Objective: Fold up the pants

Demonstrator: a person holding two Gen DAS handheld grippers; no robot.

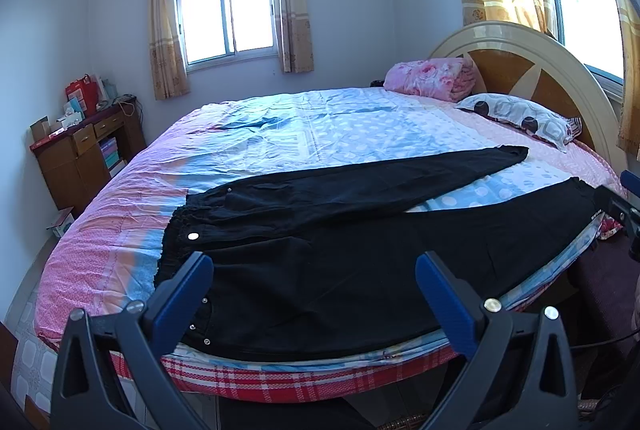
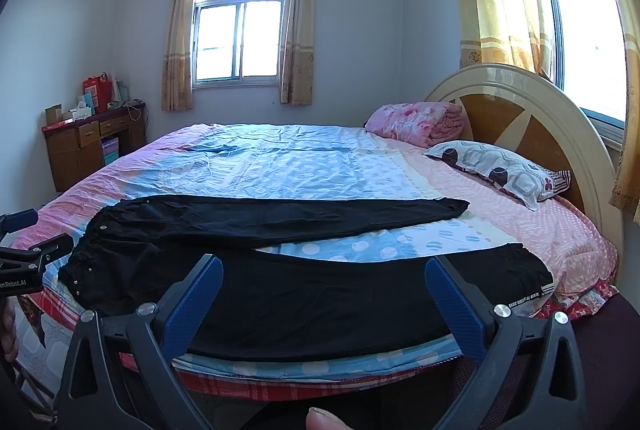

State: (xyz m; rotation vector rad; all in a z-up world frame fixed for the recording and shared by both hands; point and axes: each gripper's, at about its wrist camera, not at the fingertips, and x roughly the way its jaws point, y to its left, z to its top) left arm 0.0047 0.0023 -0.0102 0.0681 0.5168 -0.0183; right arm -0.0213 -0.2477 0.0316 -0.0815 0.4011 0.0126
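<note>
Two legs of the black pants (image 1: 320, 254) (image 2: 280, 270) are spread flat along the near edge of the bed (image 1: 120, 230) (image 2: 520, 222), waist toward the foot end. The left gripper (image 1: 314, 294) is held wide open above the near edge, nothing pinched. The right gripper (image 2: 324, 296) is held wide open too. A pillow (image 2: 496, 170) is seen by the headboard (image 2: 540, 118).

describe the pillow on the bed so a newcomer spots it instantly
Start at the arched headboard at the right end of the bed. Two soft things lie at its foot: a folded pink quilt farther back and the pillow nearer the camera. The pillow is the flat white one with grey shapes and dark round spots.
</note>
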